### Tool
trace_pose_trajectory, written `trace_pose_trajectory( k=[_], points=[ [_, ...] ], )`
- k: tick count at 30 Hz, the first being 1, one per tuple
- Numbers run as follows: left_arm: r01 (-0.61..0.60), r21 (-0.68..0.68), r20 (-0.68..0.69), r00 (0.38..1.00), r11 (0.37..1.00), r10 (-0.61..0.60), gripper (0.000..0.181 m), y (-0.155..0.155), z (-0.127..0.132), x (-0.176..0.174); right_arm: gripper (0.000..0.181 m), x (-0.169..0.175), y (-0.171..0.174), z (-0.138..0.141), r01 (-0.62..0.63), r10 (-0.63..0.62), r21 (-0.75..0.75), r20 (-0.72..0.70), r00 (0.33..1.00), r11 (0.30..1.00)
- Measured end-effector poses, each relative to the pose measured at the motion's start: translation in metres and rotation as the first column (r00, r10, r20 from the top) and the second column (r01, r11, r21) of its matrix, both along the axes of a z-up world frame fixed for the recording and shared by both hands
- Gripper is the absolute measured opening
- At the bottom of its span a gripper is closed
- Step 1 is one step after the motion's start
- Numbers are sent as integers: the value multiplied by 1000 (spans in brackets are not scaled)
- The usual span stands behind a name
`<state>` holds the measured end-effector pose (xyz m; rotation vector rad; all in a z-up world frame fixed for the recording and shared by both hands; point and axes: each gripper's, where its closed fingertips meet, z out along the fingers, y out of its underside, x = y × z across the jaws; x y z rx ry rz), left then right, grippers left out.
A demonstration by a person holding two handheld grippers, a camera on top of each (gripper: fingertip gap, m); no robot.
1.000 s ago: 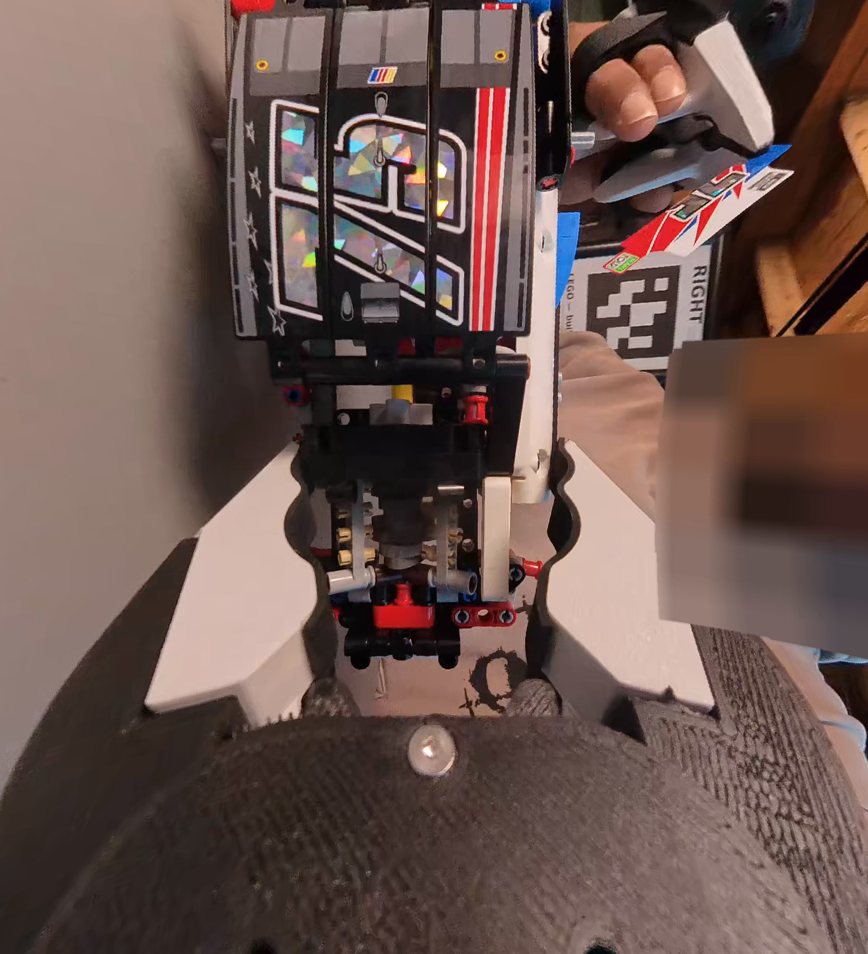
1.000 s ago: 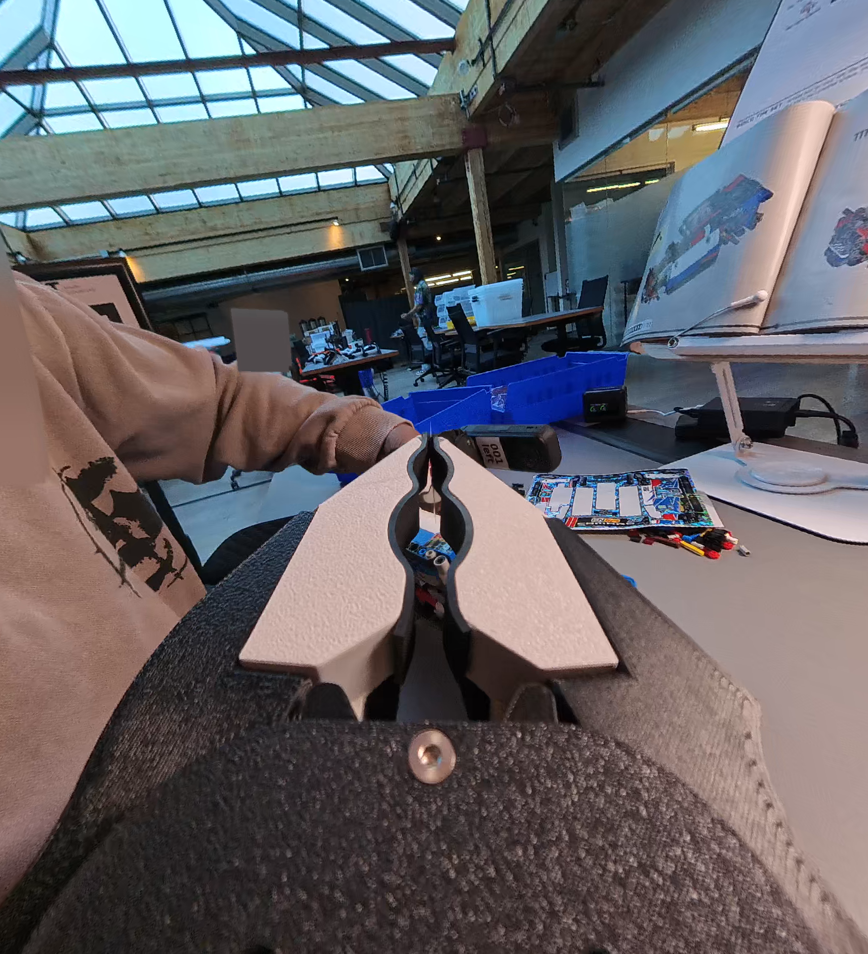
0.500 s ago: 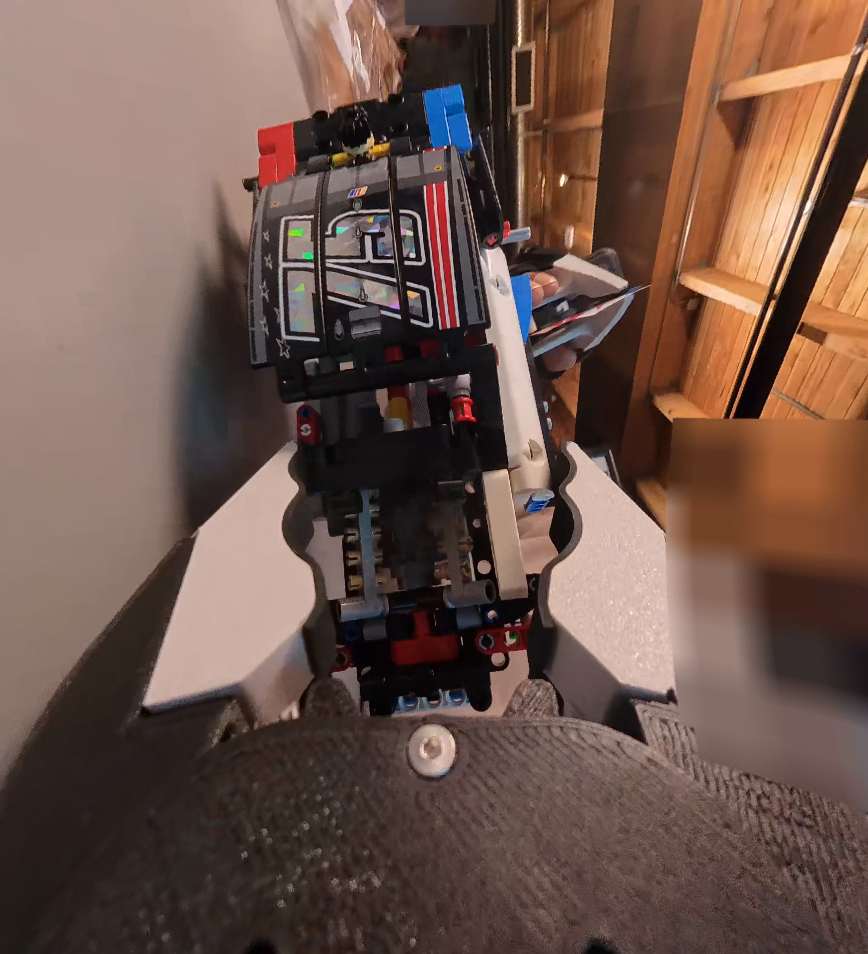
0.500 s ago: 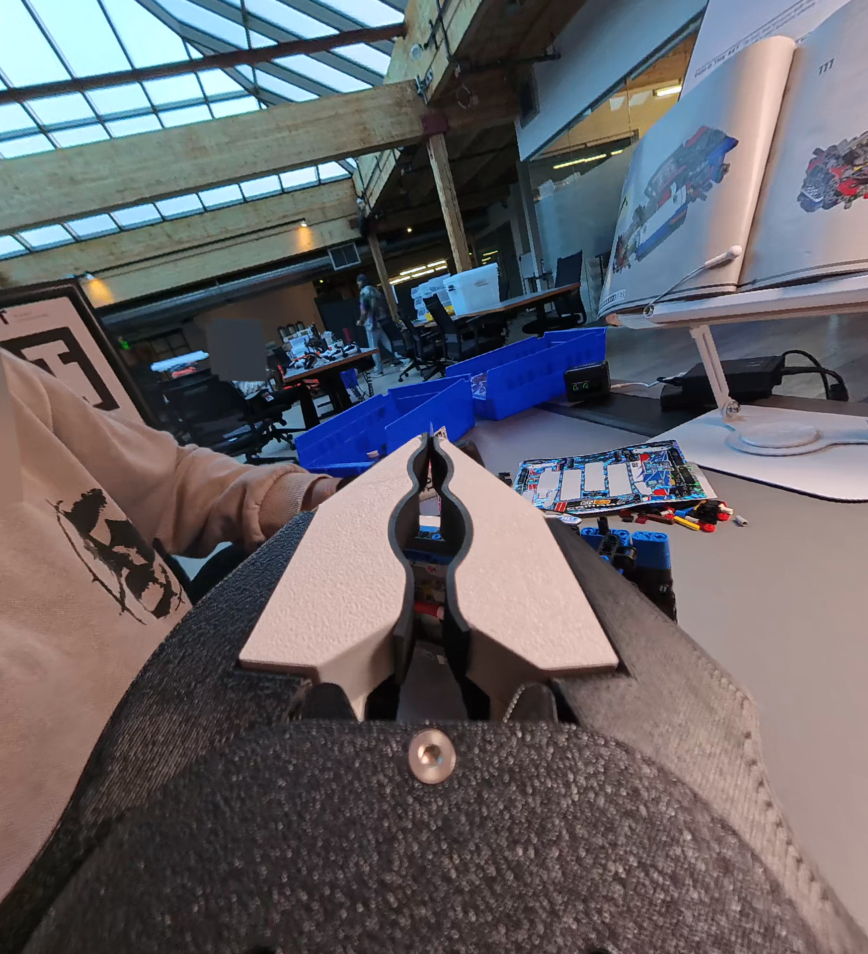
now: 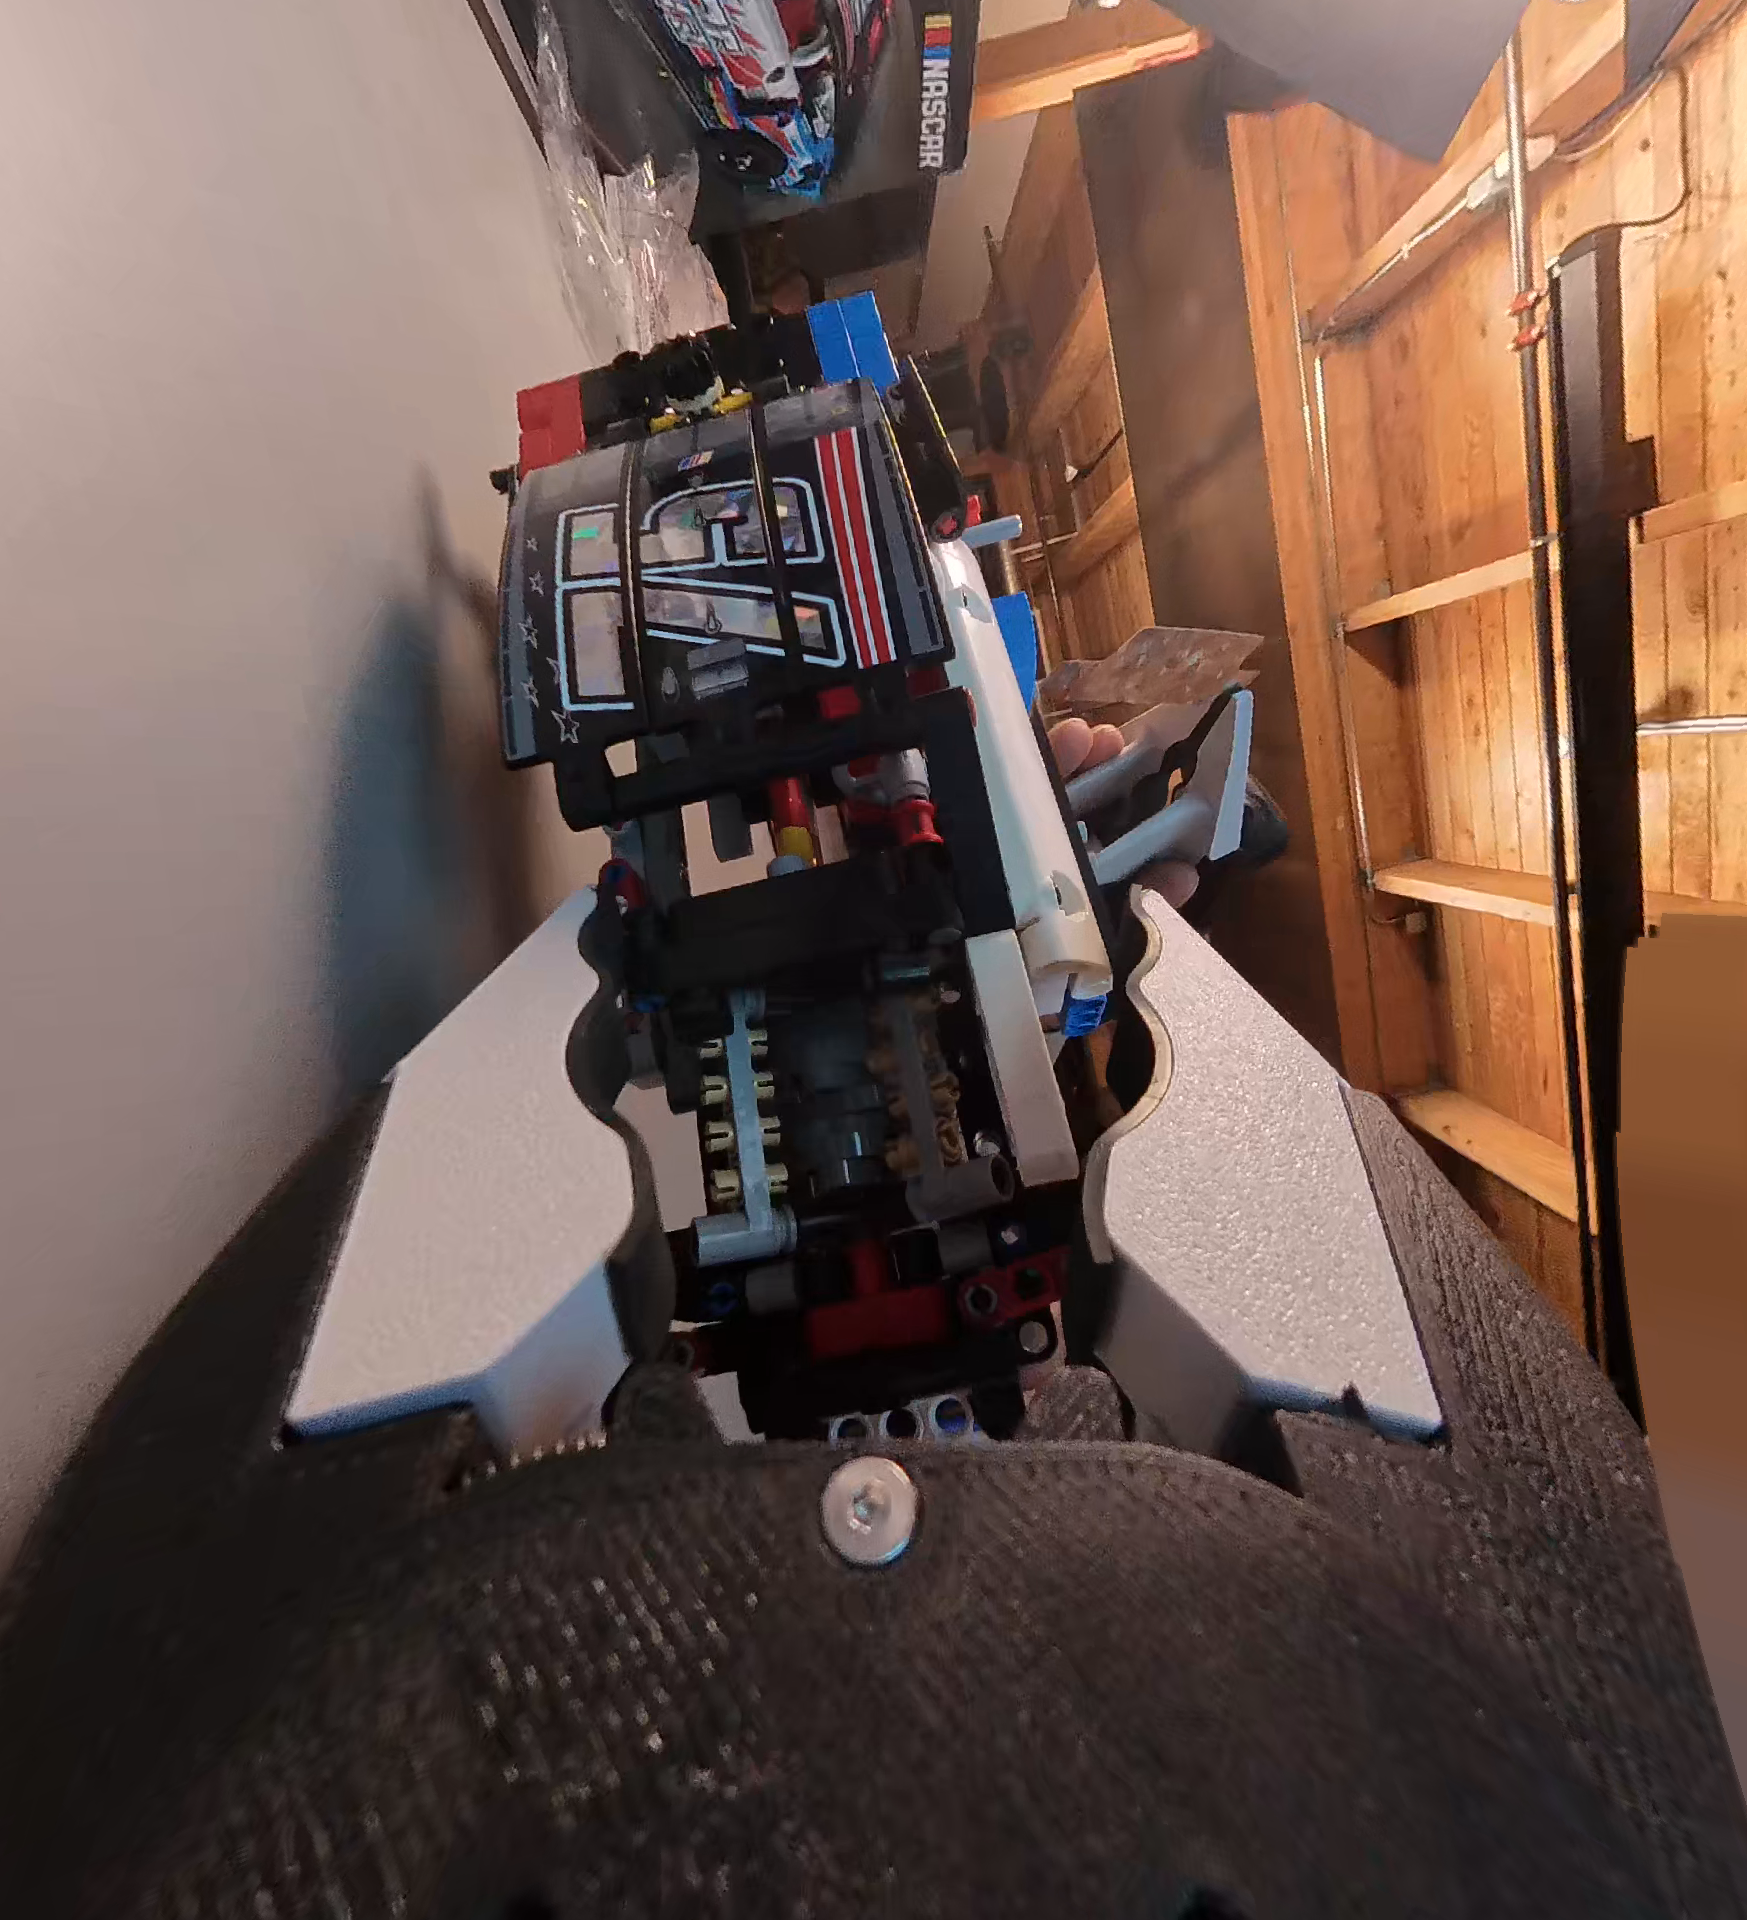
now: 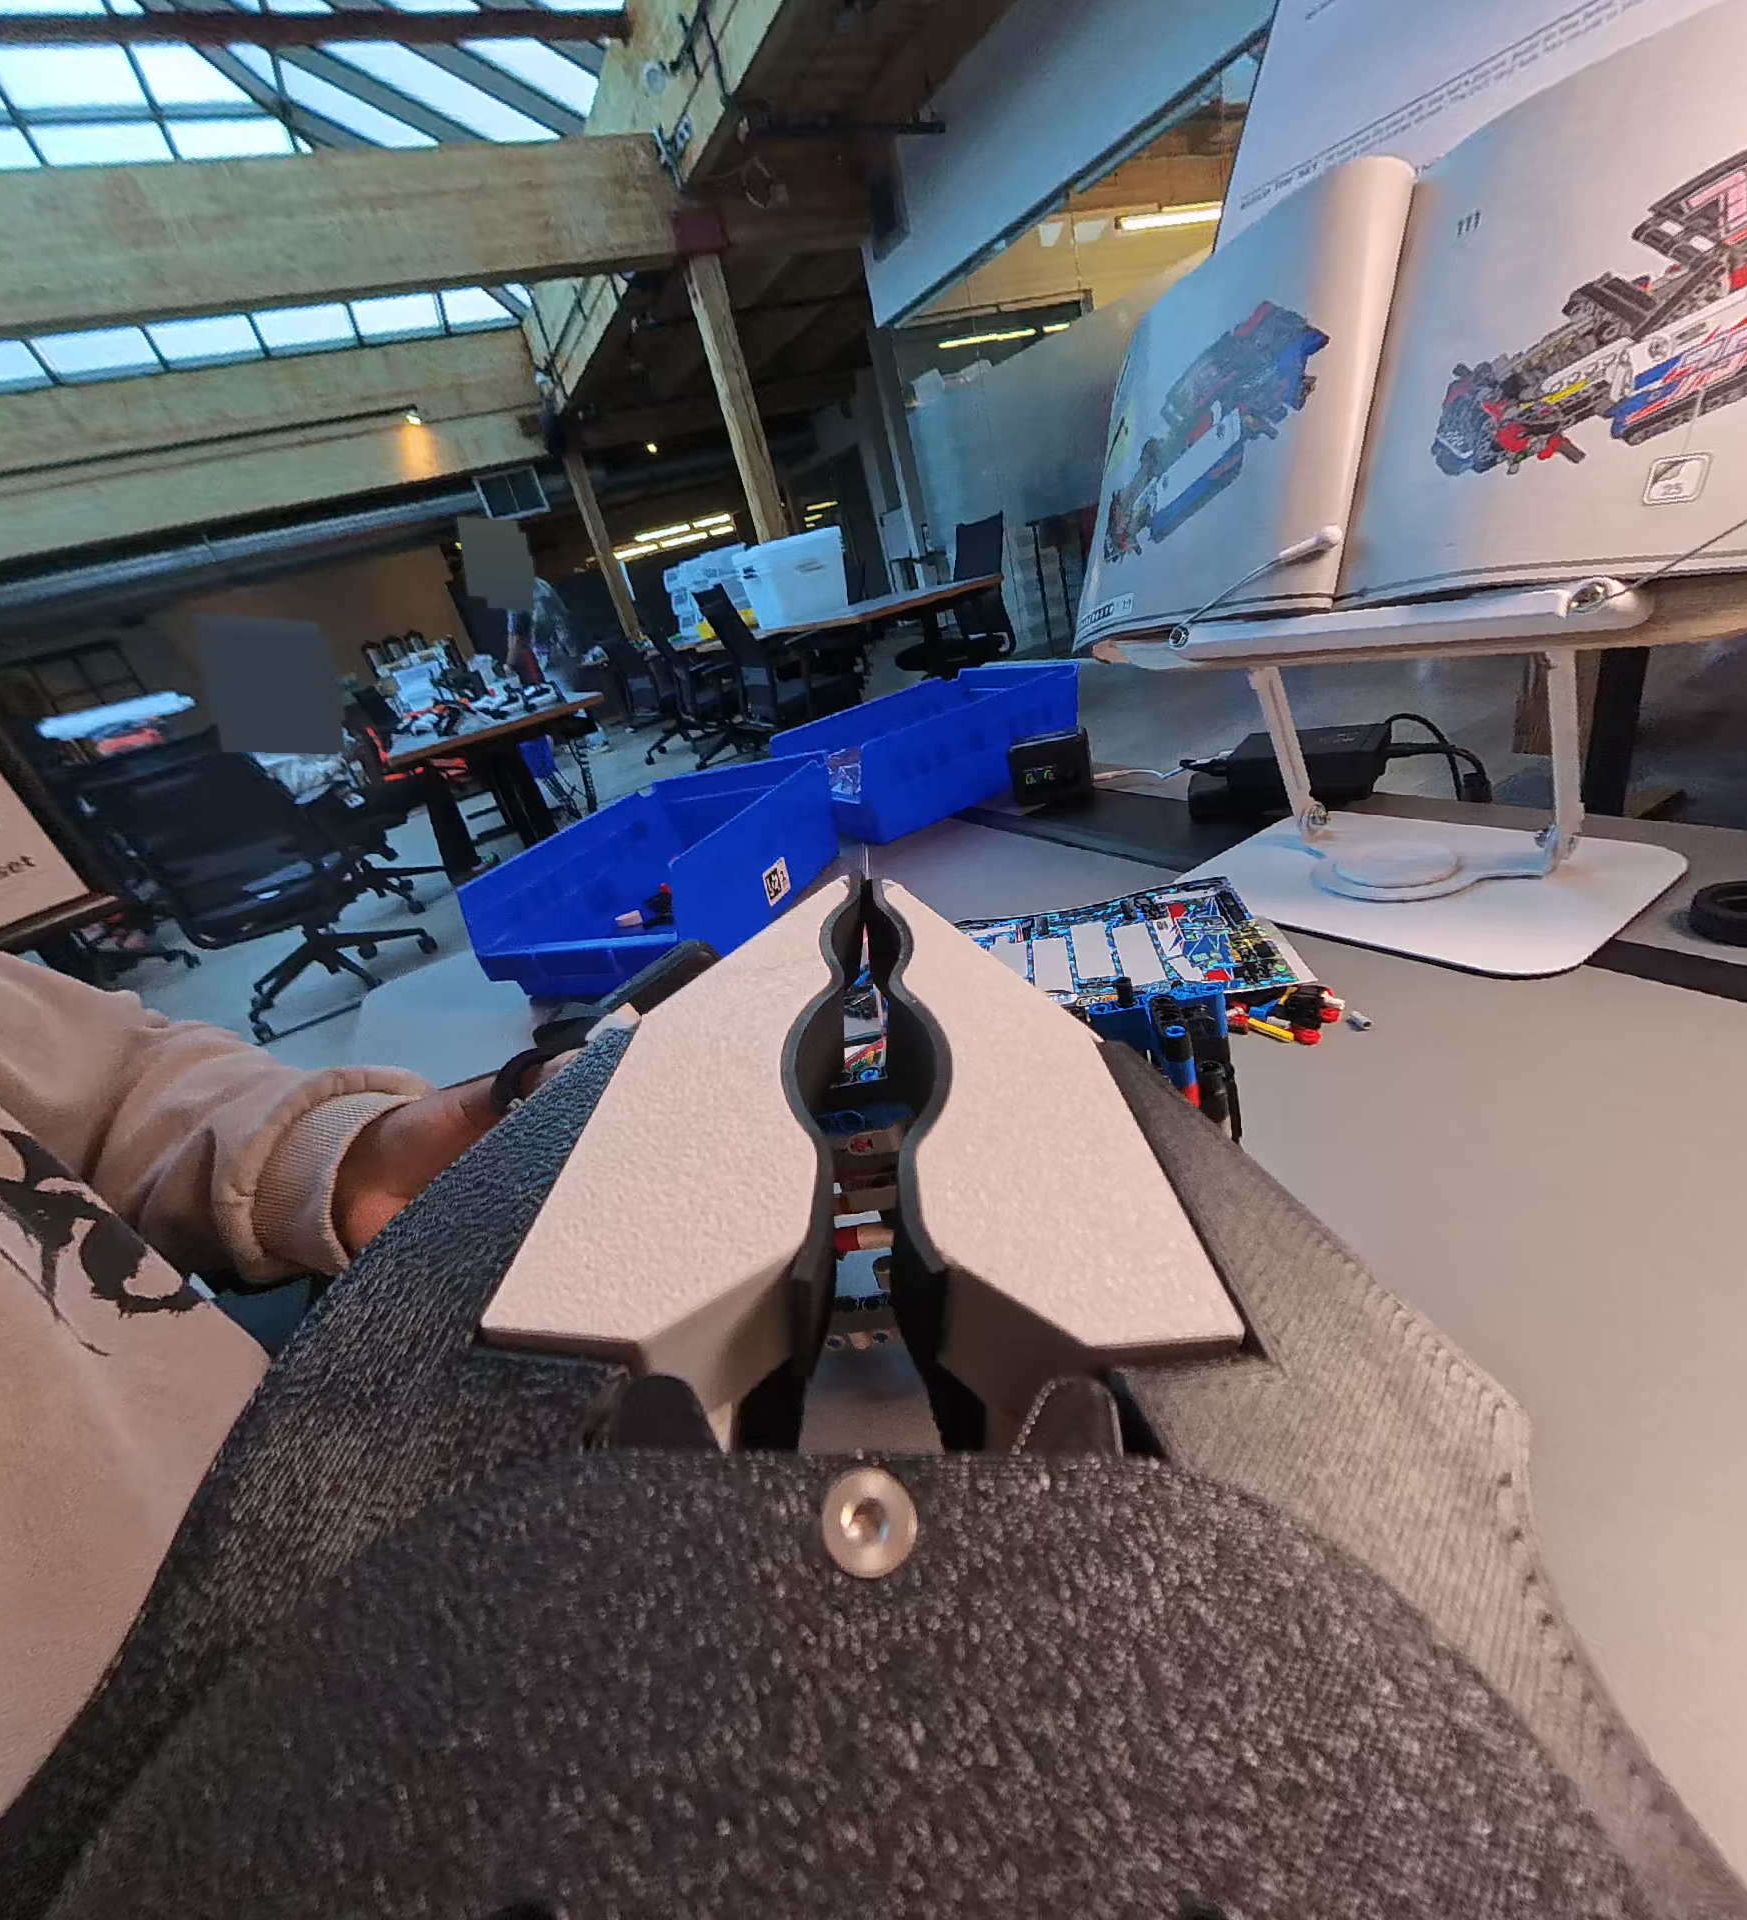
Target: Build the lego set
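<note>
Between the white fingers of the left tongs [image 5: 864, 1081] the lego car [image 5: 796, 831] is clamped by its open engine end, the jaws spread wide around the chassis and pressed against both flanks. The model is held up beside the pale bench [image 5: 173, 623], with its black roof panel pointing away from the camera; whether any part of it rests on the bench cannot be told.

At the far right side of the car the right tongs [image 5: 1175, 790] are seen with a thin flat piece gripped in their tips, just beside the white side panel. In the right wrist view those tongs [image 6: 867, 904] are shown nearly shut, the tips almost touching, with the car's blue and red parts visible through the gap below; what is pinched cannot be made out there.

Several risks are judged from this. The grip is taken on loosely built engine parts, so a squeeze or a twist could pop beams off. A thin piece held only at the tips could be skewed or dropped if pushed against the panel at an angle. Should the car be tilted further, the long overhanging body could lever itself out of the jaws.

Beyond, a sticker sheet [image 6: 1129, 940], loose pieces [image 6: 1284, 1013], blue bins [image 6: 661, 883] and the instruction book [image 6: 1471, 364] on its stand are seen.
</note>
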<state>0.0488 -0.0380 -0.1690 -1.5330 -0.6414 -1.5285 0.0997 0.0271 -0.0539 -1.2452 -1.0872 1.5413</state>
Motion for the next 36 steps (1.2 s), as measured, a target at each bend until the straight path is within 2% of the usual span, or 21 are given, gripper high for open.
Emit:
trace_pose_trajectory(
  k=[5,13,17,19,21,24,29,36],
  points=[
    [91,7,-103,991,996,-89,99,-10,1,11,0,-4,-8,7,14,-14,30,16,1000,999],
    [201,10,-279,941,979,-190,98,-26,-4,11,0,-19,-16,13,0,-6,111,57,998,994],
    [266,-15,-381,890,964,-251,100,-32,-11,14,0,-29,-21,14,-6,-12,194,95,995,981],
    [289,-2,-422,868,957,-262,82,-35,-9,12,0,-34,-22,13,-11,-15,230,113,994,973],
    [308,-17,-471,837,951,-279,86,-37,-11,13,0,-38,-24,12,-23,-9,247,125,992,969],
    [309,-21,-556,787,951,-267,81,-36,-16,14,0,-44,-26,8,-42,9,247,134,991,968],
    [325,-38,-576,766,945,-286,80,-38,-18,14,0,-49,-27,1,-57,25,229,143,989,972],
    [362,-24,-529,786,932,-319,75,-54,-11,5,0,-49,-31,2,-80,47,230,145,988,970]
  ],
)
